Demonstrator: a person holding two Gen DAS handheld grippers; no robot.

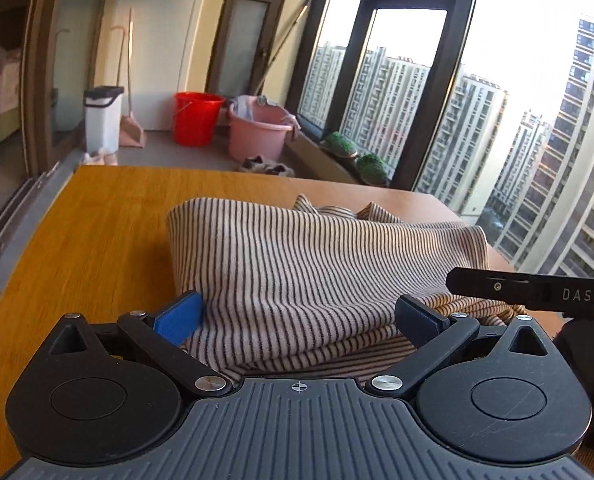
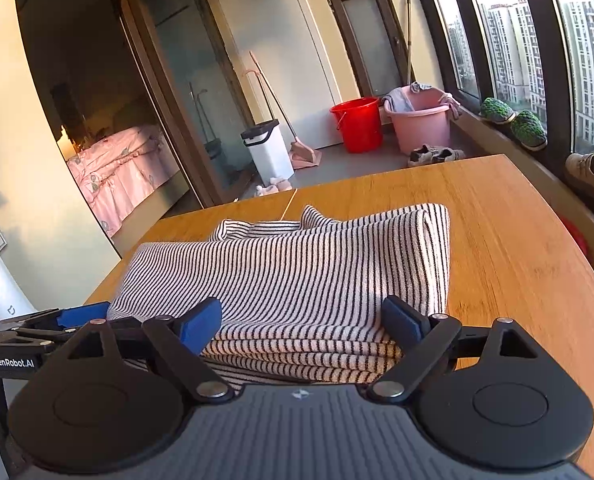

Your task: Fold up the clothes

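Note:
A black-and-white striped garment (image 1: 317, 264) lies folded in several layers on the wooden table (image 1: 89, 232). It also shows in the right wrist view (image 2: 297, 276). My left gripper (image 1: 299, 320) is open, its blue-padded fingers (image 1: 179, 318) spread on either side of the fold's near edge. My right gripper (image 2: 301, 322) is open too, its fingers (image 2: 199, 326) either side of the stacked near edge. The right gripper's finger (image 1: 537, 290) shows at the right of the left wrist view; the left gripper's finger (image 2: 57, 320) shows at the left of the right wrist view.
Beyond the table's far edge stand a red bucket (image 1: 197, 118), a pink basin (image 1: 259, 130), a white bin (image 1: 103, 118) and a dustpan with broom (image 1: 131, 128). Windows (image 1: 497, 100) run along the right, with shoes (image 2: 591, 176) on the sill. A bedroom doorway (image 2: 117, 168) is at left.

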